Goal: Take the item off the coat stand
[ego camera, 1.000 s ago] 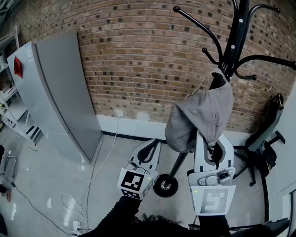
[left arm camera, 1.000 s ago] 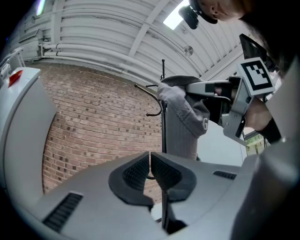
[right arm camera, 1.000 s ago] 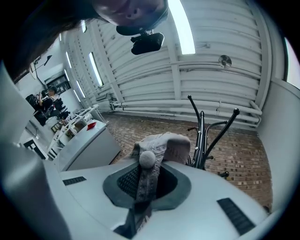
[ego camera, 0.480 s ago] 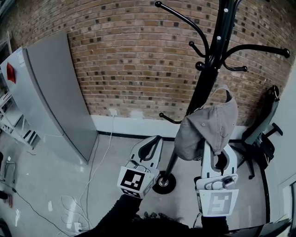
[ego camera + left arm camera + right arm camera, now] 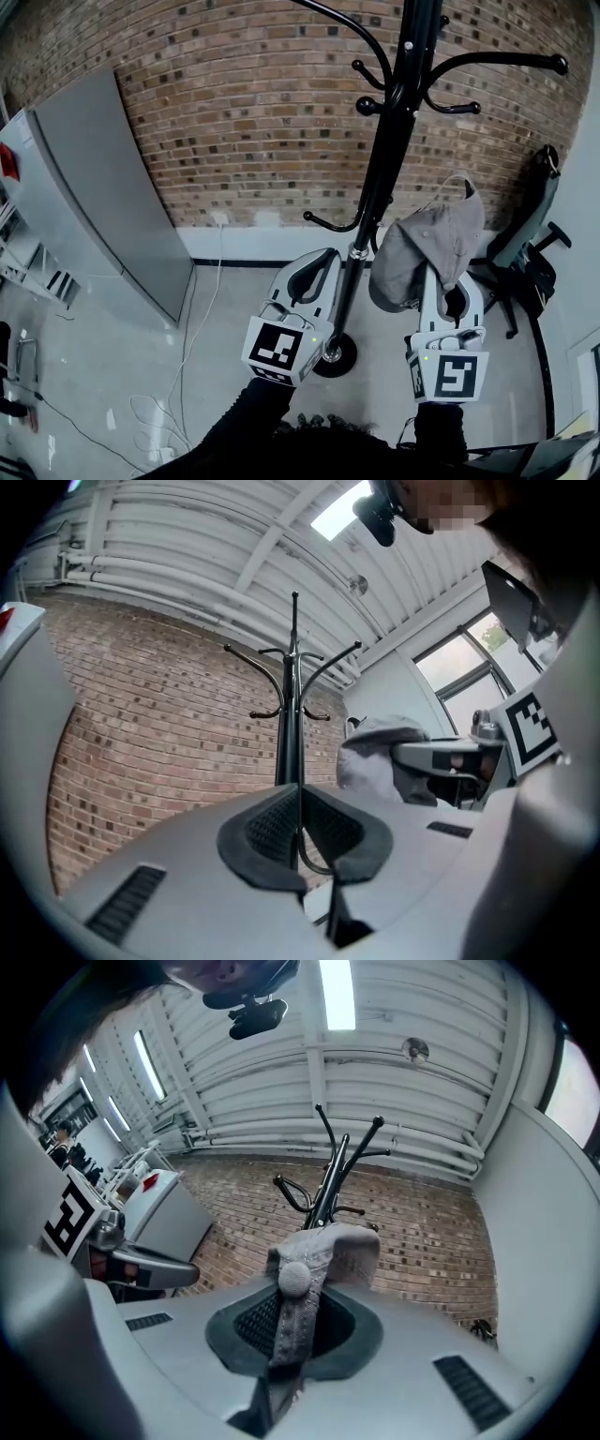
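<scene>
Brick wall [image 5: 234,141] at far side, black coat stand [image 5: 375,187] centre, grey cap [image 5: 431,253] just right of its pole, off the hooks, pinched by right gripper [image 5: 448,291], left gripper [image 5: 317,267] jaws pressed together, empty.

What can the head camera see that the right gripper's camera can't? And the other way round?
Only the head view shows the floor, the round base standing on it and the white cable trailing down from the wall. Only the right gripper view shows the ceiling light and the cap's top button, right at the jaws. Both show the grey cap pinched in the right gripper, the black coat stand, the brick wall and the grey cabinet.
</scene>
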`<state>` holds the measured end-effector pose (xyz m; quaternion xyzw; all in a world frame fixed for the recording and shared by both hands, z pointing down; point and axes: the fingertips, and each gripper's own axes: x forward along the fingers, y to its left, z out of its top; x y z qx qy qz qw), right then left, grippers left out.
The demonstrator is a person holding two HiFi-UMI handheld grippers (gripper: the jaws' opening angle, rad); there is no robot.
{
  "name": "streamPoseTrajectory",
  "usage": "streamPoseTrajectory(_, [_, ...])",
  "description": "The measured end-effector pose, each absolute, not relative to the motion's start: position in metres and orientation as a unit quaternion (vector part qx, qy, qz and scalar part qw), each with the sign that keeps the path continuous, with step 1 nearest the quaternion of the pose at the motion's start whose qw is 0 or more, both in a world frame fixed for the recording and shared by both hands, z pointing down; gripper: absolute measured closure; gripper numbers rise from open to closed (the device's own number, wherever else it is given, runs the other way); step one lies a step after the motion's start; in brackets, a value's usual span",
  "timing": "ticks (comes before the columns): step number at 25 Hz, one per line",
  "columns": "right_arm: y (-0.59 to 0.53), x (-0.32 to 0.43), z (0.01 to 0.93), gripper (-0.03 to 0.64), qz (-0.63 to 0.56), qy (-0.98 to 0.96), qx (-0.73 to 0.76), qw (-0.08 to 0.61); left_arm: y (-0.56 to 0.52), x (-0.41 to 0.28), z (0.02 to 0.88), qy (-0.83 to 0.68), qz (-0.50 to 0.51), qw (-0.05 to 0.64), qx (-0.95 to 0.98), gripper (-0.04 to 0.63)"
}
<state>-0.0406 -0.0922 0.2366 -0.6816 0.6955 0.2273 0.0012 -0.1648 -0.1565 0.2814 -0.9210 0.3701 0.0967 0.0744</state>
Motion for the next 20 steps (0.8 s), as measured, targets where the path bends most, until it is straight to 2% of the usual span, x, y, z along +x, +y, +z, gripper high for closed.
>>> streamPoseTrajectory(4, [-0.097,-0.026,0.246,0.591,0.221,0.687,-0.692,0.002,-0.15,-0.147,0.274,0.352,0.099,0.09,-0.927,0.575])
streamPoseTrajectory(20, [-0.085,0.022,0.263,0.591,0.199,0.666,-0.719,0.003,-0.135,-0.084,0.277,0.306,0.085,0.082,-0.945,0.575])
